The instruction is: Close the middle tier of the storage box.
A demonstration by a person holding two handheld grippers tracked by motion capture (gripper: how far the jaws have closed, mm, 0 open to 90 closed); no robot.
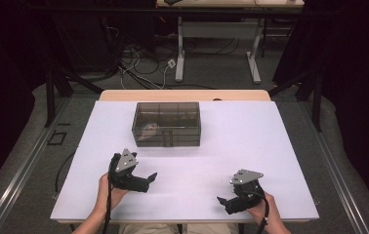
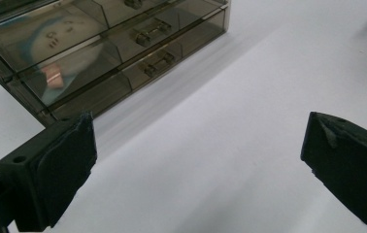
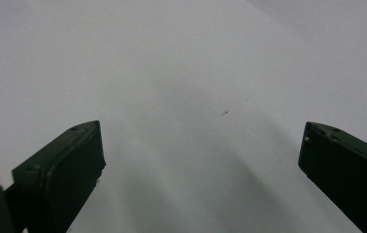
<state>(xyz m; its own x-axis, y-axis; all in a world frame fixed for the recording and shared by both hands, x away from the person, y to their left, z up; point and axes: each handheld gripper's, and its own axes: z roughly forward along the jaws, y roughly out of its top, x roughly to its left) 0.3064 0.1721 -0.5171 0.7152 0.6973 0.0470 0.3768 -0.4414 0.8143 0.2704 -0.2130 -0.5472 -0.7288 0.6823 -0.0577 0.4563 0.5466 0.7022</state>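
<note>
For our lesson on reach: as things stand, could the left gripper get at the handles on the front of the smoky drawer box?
Probably yes. The left gripper has its fingers wide apart and empty, and only bare white tabletop lies between it and the drawer box, whose handles face it.

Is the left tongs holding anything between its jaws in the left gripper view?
No: the left tongs stand wide open over the bare white table, apart from the smoky drawer box.
</note>
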